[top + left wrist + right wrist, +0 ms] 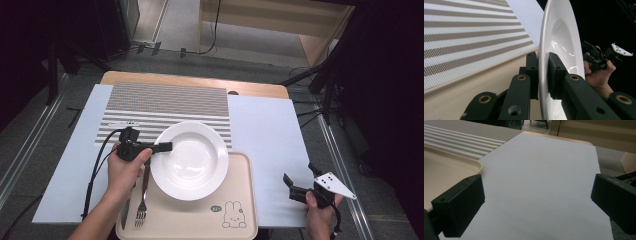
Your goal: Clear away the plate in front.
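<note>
Fork (142, 200) and knife (125, 212) lie just beside the gripped plate (192, 160).

The counter (265, 130) carries a placemat (165, 107) at its far left and a tray (235, 210) at its near edge, the tray's far rim meeting the placemat's near edge. A plate (190, 160) sits over the tray's far left part and overlaps the placemat. A fork (142, 200) and a knife (125, 212) lie side by side on the tray's left strip, the knife outermost, both left of the plate. The left tool (167, 146) meets the plate's left rim, one jaw on each face of that rim. The right tool (300, 182) is right of the tray, well apart from the plate, over bare counter.
</note>
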